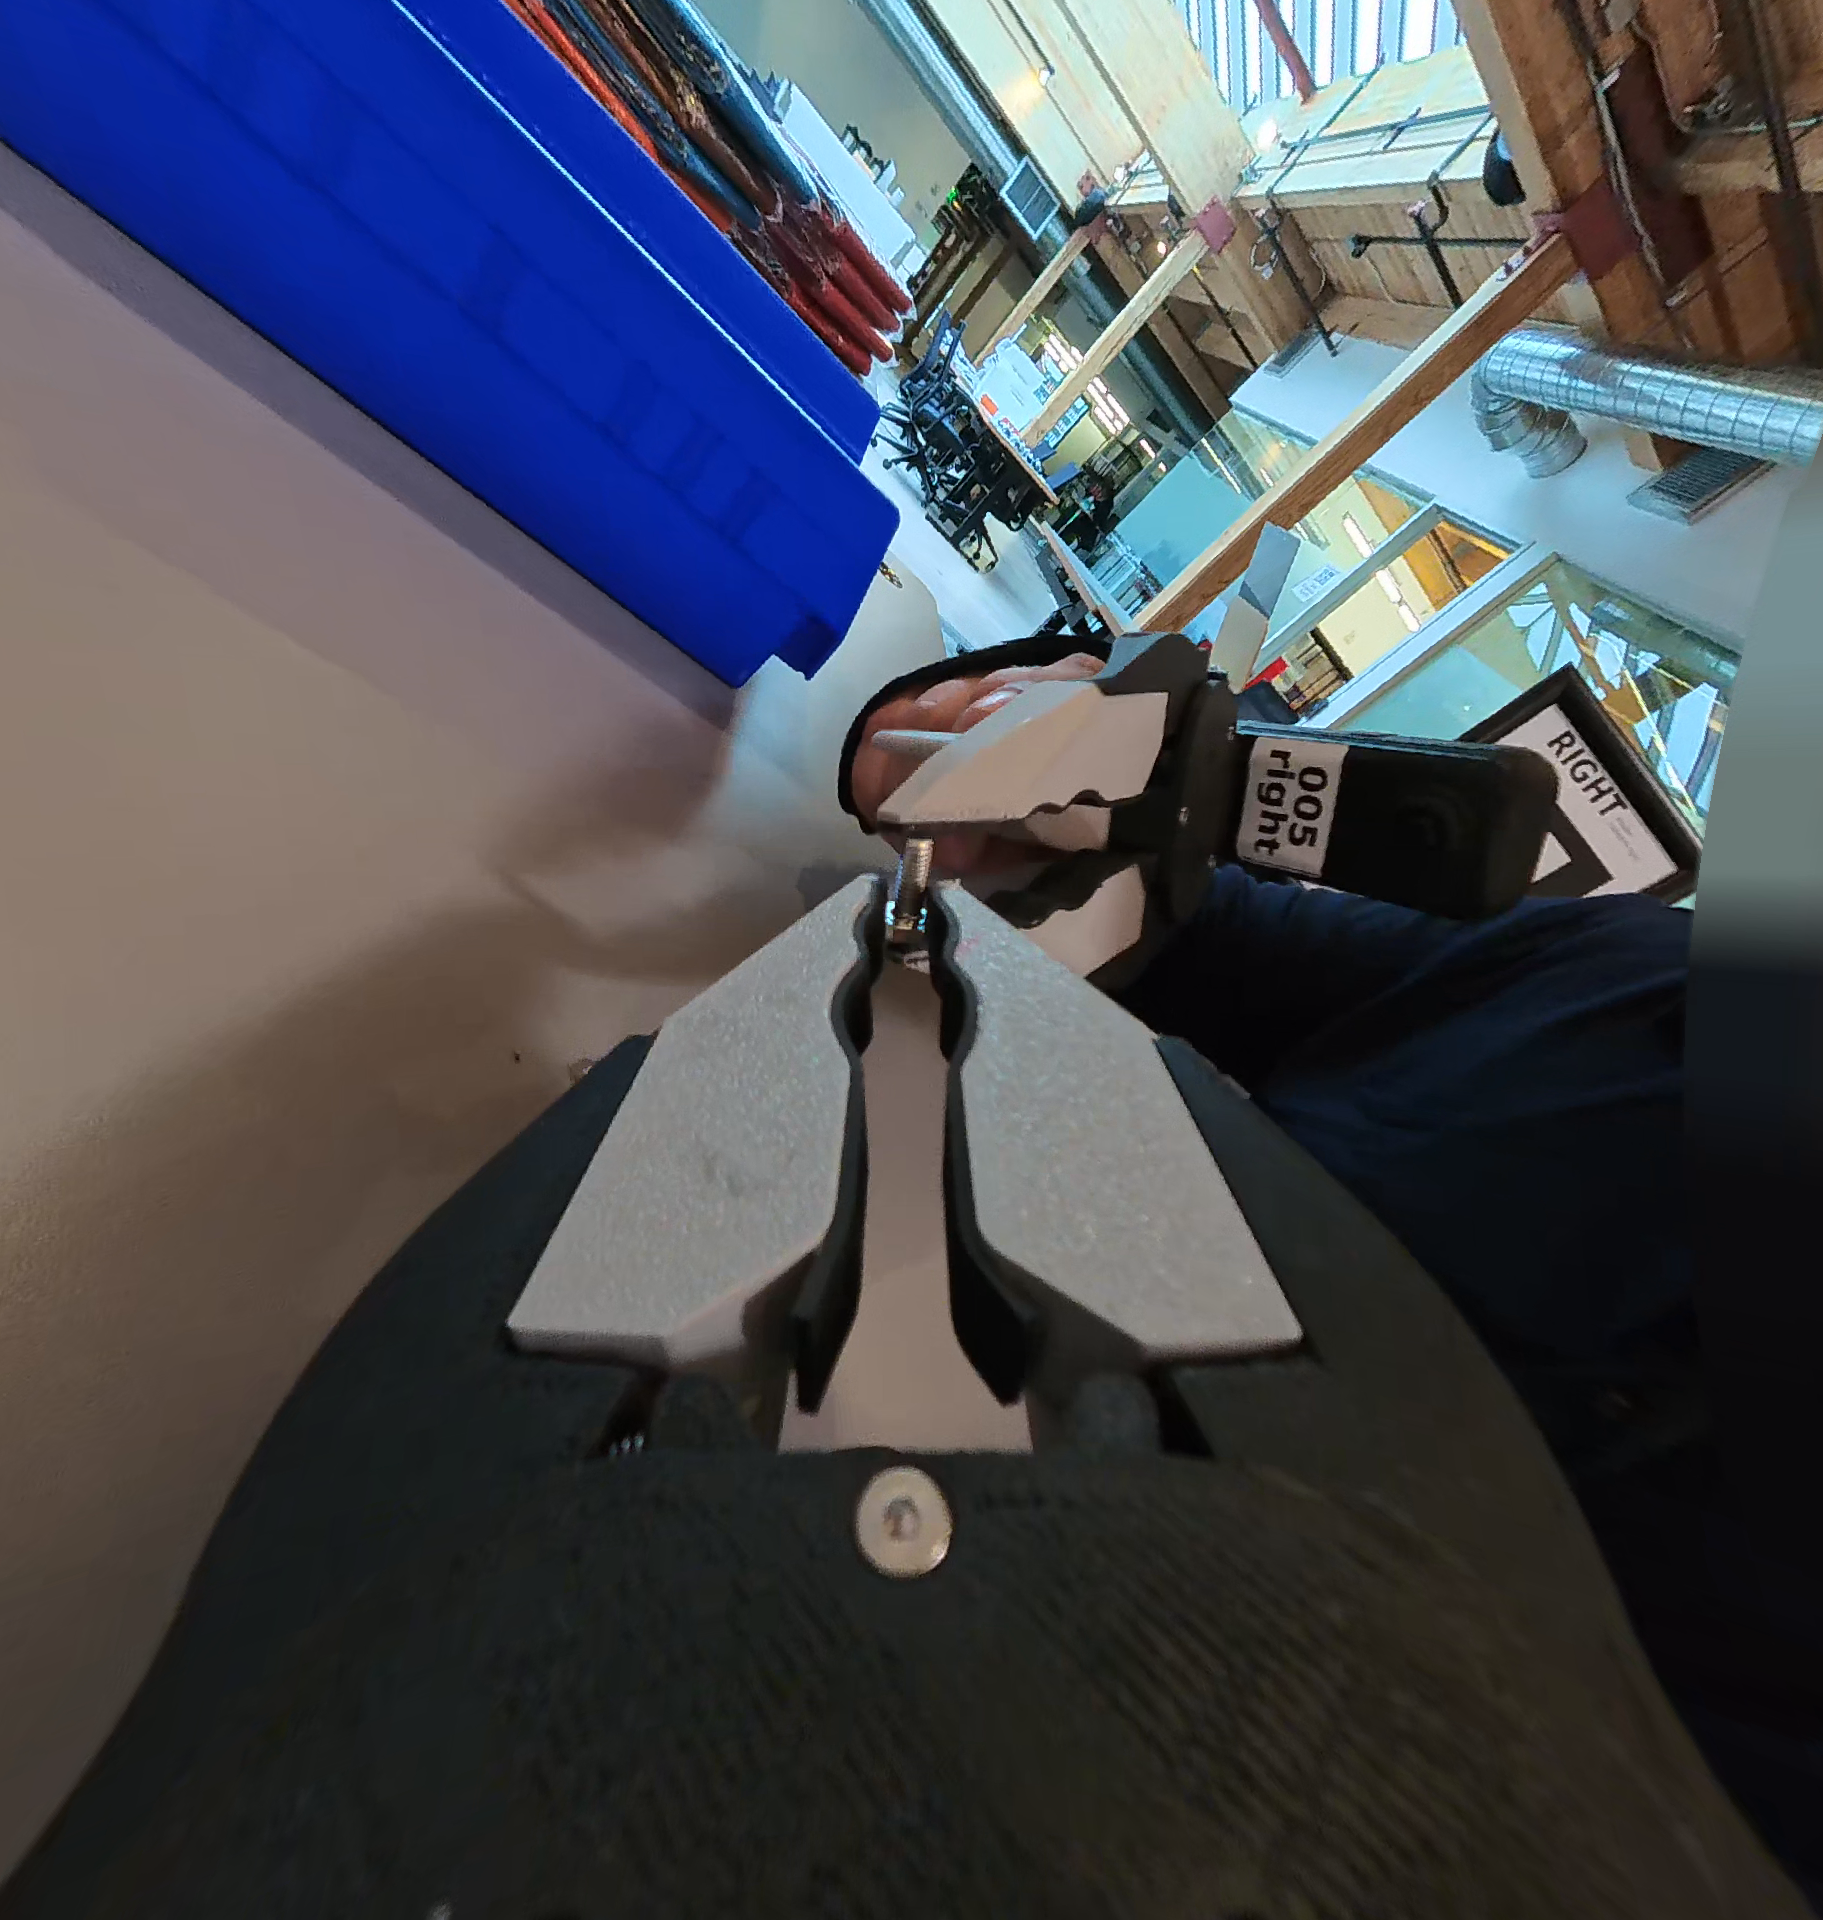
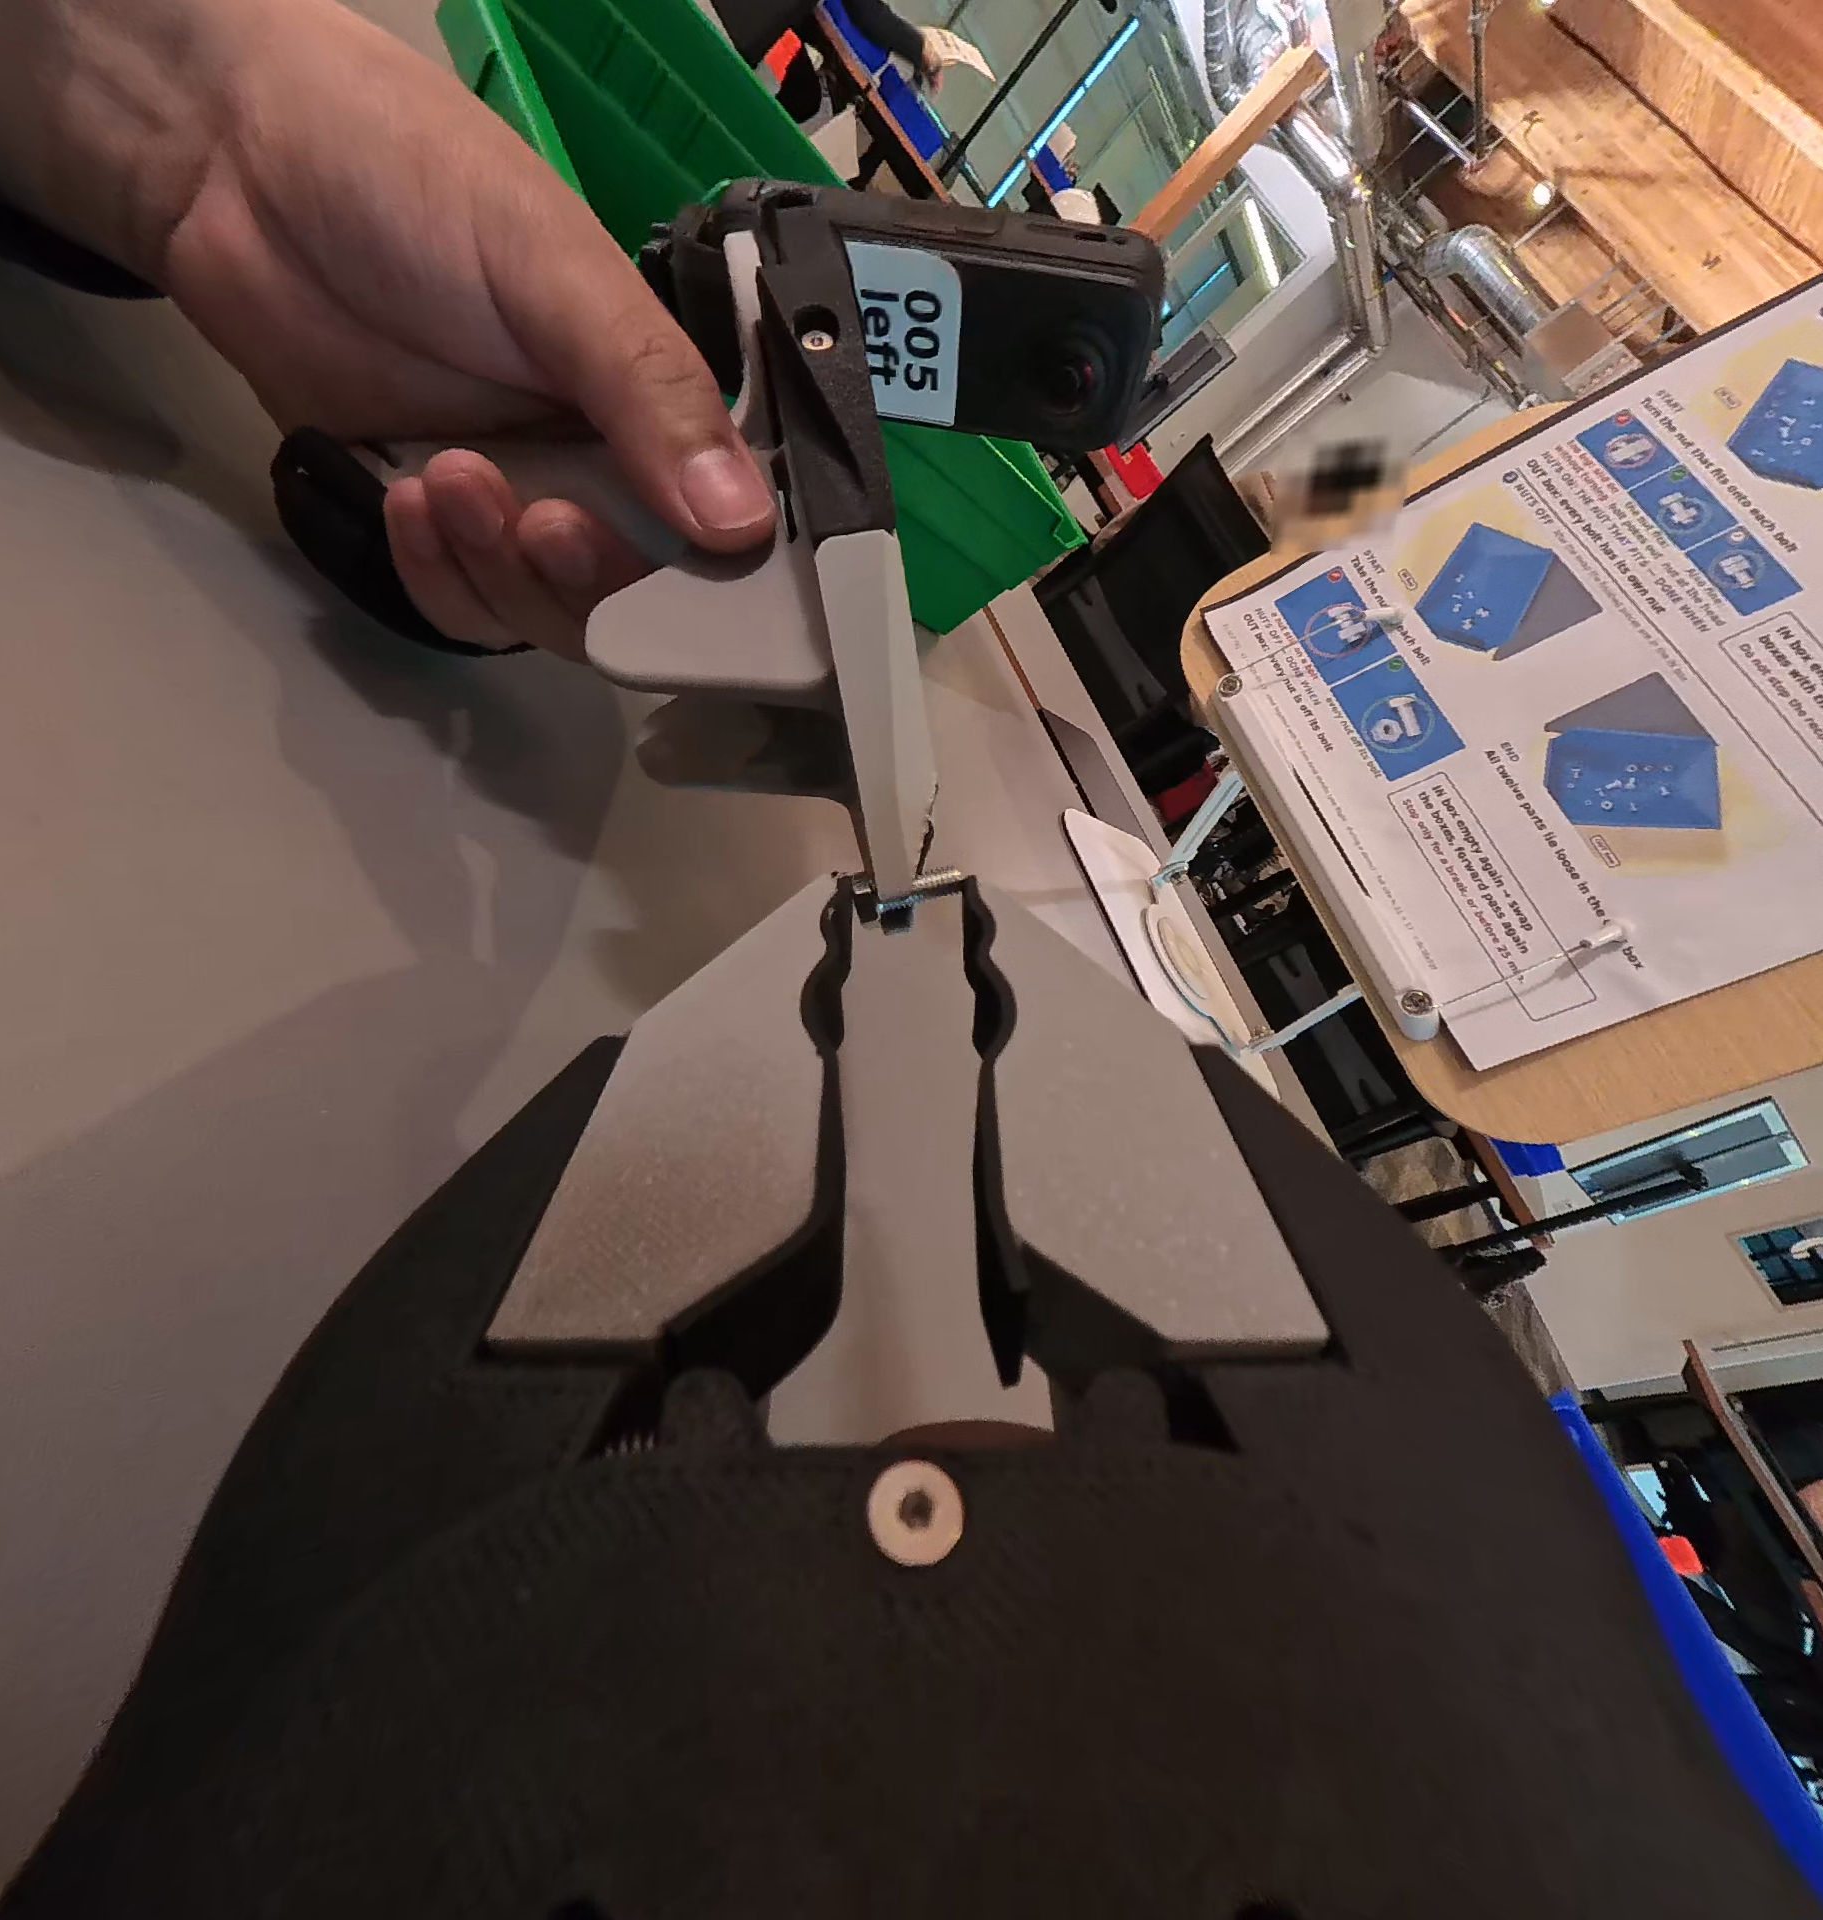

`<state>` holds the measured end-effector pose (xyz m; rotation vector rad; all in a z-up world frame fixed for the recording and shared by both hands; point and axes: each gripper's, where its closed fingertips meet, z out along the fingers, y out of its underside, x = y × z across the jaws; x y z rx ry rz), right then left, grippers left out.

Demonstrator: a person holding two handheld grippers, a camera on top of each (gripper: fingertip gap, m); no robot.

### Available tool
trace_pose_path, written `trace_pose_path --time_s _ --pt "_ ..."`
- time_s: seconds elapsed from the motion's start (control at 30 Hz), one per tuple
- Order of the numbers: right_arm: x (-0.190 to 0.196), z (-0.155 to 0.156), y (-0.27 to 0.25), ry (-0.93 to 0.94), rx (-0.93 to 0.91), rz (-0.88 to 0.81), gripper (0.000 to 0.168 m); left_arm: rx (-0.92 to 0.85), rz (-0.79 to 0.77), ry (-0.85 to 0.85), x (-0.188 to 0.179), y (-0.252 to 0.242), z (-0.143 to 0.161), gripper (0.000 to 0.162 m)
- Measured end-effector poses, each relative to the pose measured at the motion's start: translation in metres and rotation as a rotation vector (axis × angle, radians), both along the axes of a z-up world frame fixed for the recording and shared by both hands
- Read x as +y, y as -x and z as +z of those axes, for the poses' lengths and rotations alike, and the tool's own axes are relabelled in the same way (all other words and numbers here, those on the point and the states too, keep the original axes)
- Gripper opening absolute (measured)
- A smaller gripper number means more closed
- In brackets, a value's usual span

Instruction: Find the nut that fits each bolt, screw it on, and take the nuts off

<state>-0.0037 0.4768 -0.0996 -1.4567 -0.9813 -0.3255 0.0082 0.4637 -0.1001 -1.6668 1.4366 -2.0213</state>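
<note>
The left hand-held gripper (image 1: 902, 914), grey-fingered with black wavy pads, is narrowed onto a small silver steel bolt with a nut on it (image 1: 909, 902), pinched at the very tips; the threaded shank sticks out beyond them toward the right hand-held gripper (image 2: 902, 902), whose tips stand a little apart on either side of the same bolt (image 2: 902, 902); whether they actually press it I cannot tell. The whole assembly is held in the air above the pale grey desk (image 1: 211, 935), between the two tools; a blue plastic bin (image 1: 471, 260) sits on the desk beyond. The bolt looks light, rigid and smooth, so it is likely to twist or slip out of the pads; the nut's flats or the head probably offer the surest hold; the threads would give poor purchase and roll.
</note>
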Motion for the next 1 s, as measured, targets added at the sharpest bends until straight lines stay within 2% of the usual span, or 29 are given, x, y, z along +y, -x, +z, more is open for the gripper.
trace_pose_path --time_s 0.03,0.43,1.0 --pt "0.000 0.001 0.000 -0.005 0.001 -0.007 0.018 -0.007 0.004 0.003 0.000 0.000 0.001 0.004" --pt "0.002 0.000 -0.001 -0.021 -0.016 -0.030 0.018 -0.018 0.010 -0.013 0.002 -0.001 0.000 0.003" --pt "-0.005 -0.008 0.001 0.021 -0.057 0.062 0.018 0.020 -0.025 -0.077 -0.005 0.001 -0.009 0.003"
